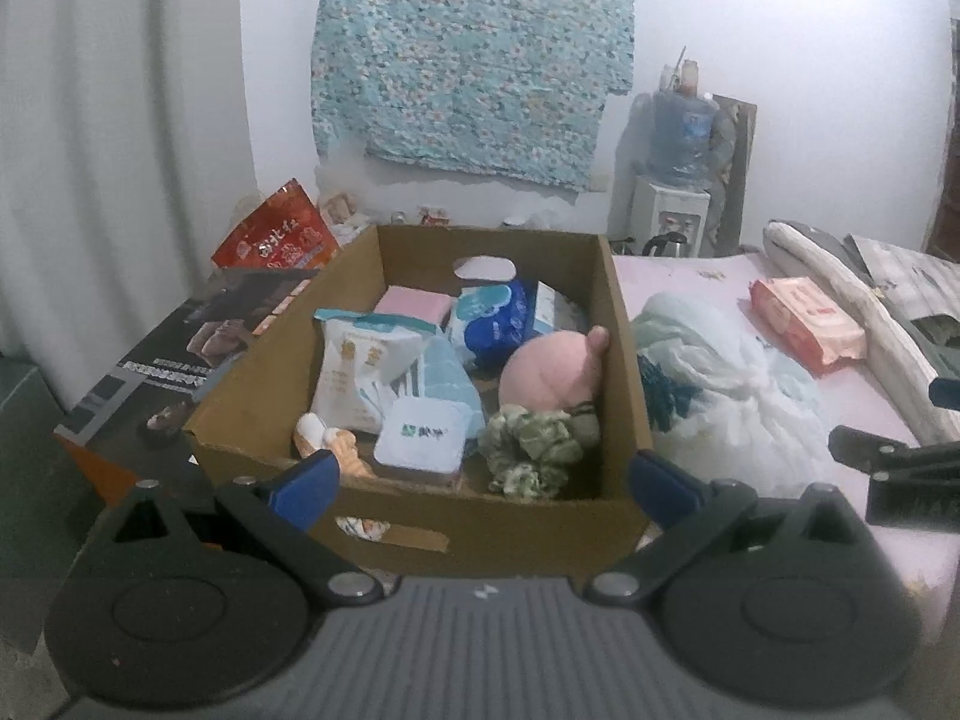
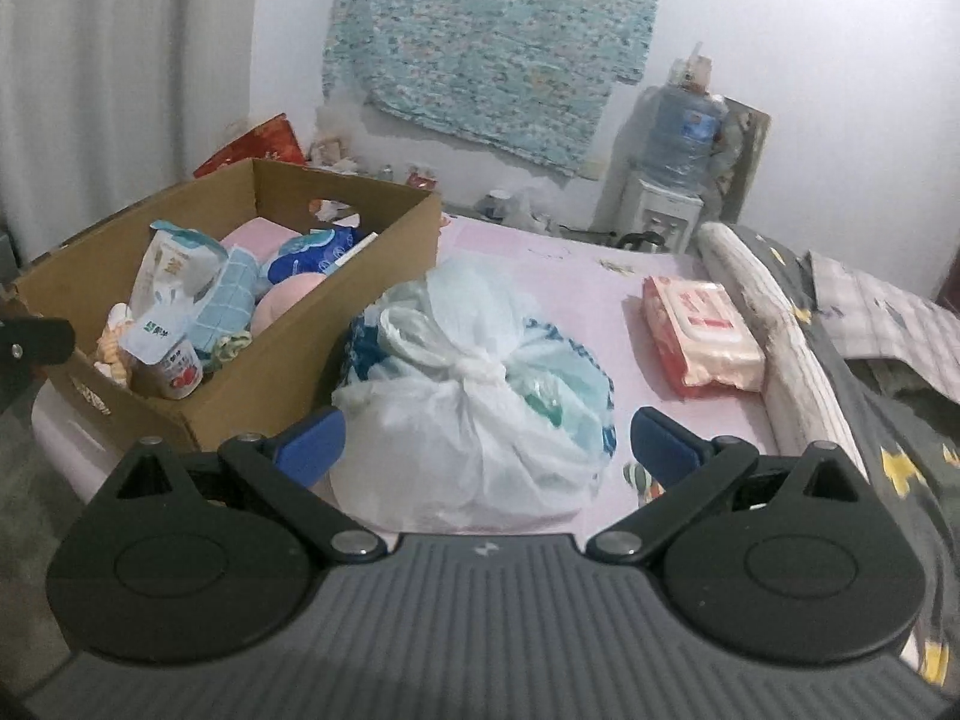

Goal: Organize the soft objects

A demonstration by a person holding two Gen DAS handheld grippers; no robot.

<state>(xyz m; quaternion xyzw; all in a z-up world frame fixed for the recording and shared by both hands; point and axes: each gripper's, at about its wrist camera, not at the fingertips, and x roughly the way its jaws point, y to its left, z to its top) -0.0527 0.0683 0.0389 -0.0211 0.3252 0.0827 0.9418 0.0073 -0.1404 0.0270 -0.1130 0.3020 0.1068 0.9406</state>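
**Mia:** What is on the far left of the left gripper (image 1: 483, 483)?

**Ben:** A dark flat box (image 1: 162, 360) with a red snack bag (image 1: 276, 234) behind it. Right in front of the gripper is the cardboard box (image 1: 420, 528). Its near wall sits between the two blue fingertips (image 1: 303, 489), which stand wide apart with nothing in them.

**Mia:** What is in the box?

**Ben:** Soft packs, a pink plush toy (image 1: 549, 372) and a green scrunchie (image 1: 531, 450). It looks quite full, but there is a little room at the back by the pink pack (image 1: 414, 306).

**Mia:** And to the right of that gripper?

**Ben:** The white tied bag (image 1: 720, 384) lies just beside the box's right wall, on the pink bed (image 1: 678, 276).

**Mia:** Where is the bag from the right gripper (image 2: 486, 450)?

**Ben:** Straight ahead and very near, between its fingers. The jaws are spread as wide as they go and the pads do not touch it. The bag is white and crinkly, tied in a knot on top, with blue and green things showing through.

**Mia:** What is to the right of that?

**Ben:** Bare pink sheet, open room to move. Then a pink wipes pack (image 2: 699, 333), well apart from the bag. Past it is a rolled blanket (image 2: 774, 324) along the bed's right side.
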